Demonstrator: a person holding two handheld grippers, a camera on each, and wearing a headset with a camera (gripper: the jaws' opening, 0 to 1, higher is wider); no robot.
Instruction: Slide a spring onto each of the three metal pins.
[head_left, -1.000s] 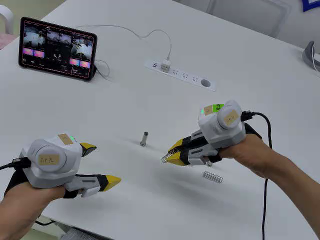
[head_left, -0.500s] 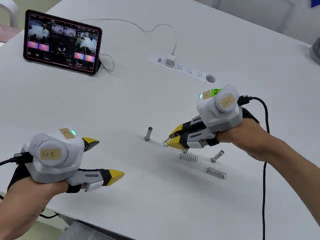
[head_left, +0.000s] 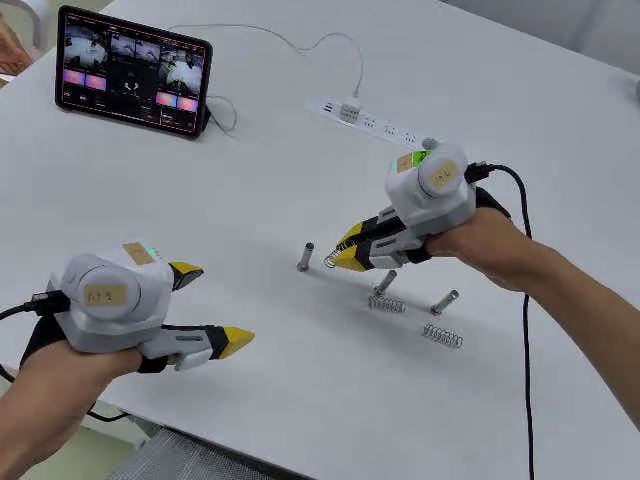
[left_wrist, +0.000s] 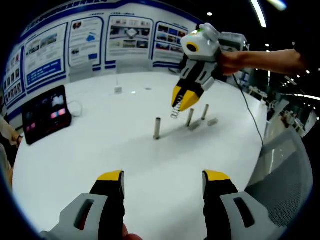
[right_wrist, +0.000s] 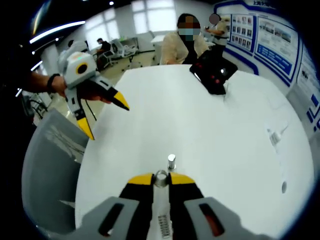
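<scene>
Your right gripper (head_left: 343, 257) has its jaws closed narrow on a spring (head_left: 330, 260). The spring projects from the yellow tips, and in the right gripper view you see it end-on between them. The tips sit above the table (head_left: 250, 190), just beside the nearest metal pin (head_left: 305, 257) and not touching it. This pin stands upright and bare.

Two more pins stand to your right. The middle pin (head_left: 385, 283) sits below the right gripper's body, and the far pin (head_left: 445, 301) stands apart from it. Both are bare. A second spring (head_left: 386, 303) lies flat at the foot of the middle pin. A third spring (head_left: 441, 335) lies flat near the far pin.

Your left gripper (head_left: 212, 305) hangs over the near edge of the table, well apart from the pins. Its jaws are spread wide and hold nothing.

At the far side of the table, a tablet (head_left: 133, 70) stands with its screen lit. A white power strip (head_left: 380, 125) lies to its right with a cable plugged in.
</scene>
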